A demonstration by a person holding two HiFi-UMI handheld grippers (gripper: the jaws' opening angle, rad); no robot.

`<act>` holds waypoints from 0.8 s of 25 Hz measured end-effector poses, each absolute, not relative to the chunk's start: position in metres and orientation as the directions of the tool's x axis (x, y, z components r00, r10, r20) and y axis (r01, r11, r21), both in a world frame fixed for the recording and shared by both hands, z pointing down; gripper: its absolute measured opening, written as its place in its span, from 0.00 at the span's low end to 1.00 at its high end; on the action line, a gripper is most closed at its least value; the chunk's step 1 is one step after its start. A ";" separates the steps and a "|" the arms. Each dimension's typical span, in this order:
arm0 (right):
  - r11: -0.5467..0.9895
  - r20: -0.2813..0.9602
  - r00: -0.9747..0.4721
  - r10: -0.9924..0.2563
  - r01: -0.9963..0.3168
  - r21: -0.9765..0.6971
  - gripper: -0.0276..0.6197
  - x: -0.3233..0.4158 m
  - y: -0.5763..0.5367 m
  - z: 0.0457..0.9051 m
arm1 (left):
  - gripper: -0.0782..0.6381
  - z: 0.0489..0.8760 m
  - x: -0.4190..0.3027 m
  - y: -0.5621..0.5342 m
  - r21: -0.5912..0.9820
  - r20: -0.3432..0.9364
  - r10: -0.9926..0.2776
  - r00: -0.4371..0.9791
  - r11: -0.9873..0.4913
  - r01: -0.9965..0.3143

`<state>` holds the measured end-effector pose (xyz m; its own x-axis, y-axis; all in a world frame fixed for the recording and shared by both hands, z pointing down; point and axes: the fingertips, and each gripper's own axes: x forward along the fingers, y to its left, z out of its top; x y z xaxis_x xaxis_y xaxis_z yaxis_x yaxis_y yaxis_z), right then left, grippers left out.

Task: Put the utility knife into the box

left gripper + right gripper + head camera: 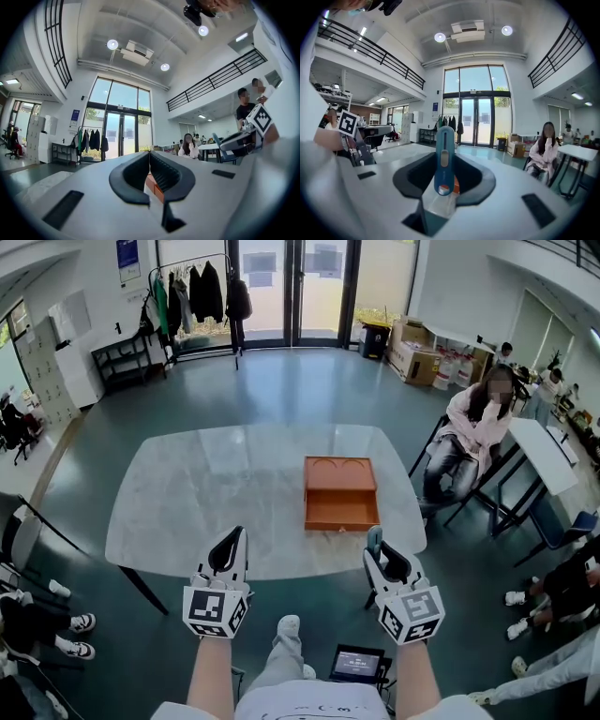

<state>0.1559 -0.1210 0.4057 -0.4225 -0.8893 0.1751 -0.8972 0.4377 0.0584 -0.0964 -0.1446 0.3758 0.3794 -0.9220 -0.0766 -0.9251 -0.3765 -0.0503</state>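
Clearest in right gripper view: utility knife [443, 146] pinched by right hand-held gripper [444, 163]; left hand-held gripper [150, 154] pressed together

A pale marble table [187, 502] stands on a dark green floor [281, 390], with glass doors [295, 287] and a coat rack [199, 292] of dark jackets beyond it, cardboard boxes [419, 357] at far right, and a seated person in pink [473, 423] beside a white desk [544, 454].
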 end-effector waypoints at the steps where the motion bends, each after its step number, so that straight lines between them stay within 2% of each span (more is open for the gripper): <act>1: 0.436 0.176 -0.421 -0.890 -0.898 0.058 0.25 0.157 -0.128 0.408 | 0.13 0.377 -0.096 -0.152 -0.051 -0.078 -0.922 0.379 -0.376 -0.925; 20: 0.352 0.265 -0.333 -0.905 -0.936 0.025 0.25 0.177 -0.286 0.443 | 0.13 0.396 -0.095 -0.328 -0.028 -0.043 -0.904 0.425 -0.424 -0.905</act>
